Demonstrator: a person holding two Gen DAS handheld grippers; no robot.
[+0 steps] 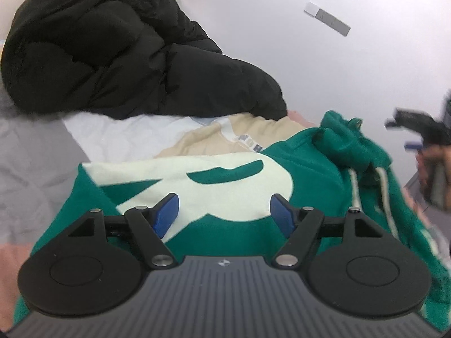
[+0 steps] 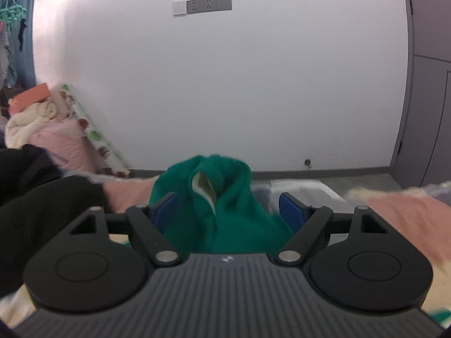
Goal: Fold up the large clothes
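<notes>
Both claws are seen released: the left claw [image 1: 224, 214] over the green hoodie [image 1: 315, 169], the right claw [image 2: 229, 214] around its bunched fabric at centre frame, ungripped.

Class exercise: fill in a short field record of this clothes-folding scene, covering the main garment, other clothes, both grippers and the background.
Main garment: green hooded sweatshirt with a cream print, lying on the bed
Other clothes: black puffy jacket; beige top partly under the green one
Left gripper: open, above the cream print
Right gripper: open, bunched green fabric between its jaws, pads not pressing
Background: white wall with grey socket panel
</notes>
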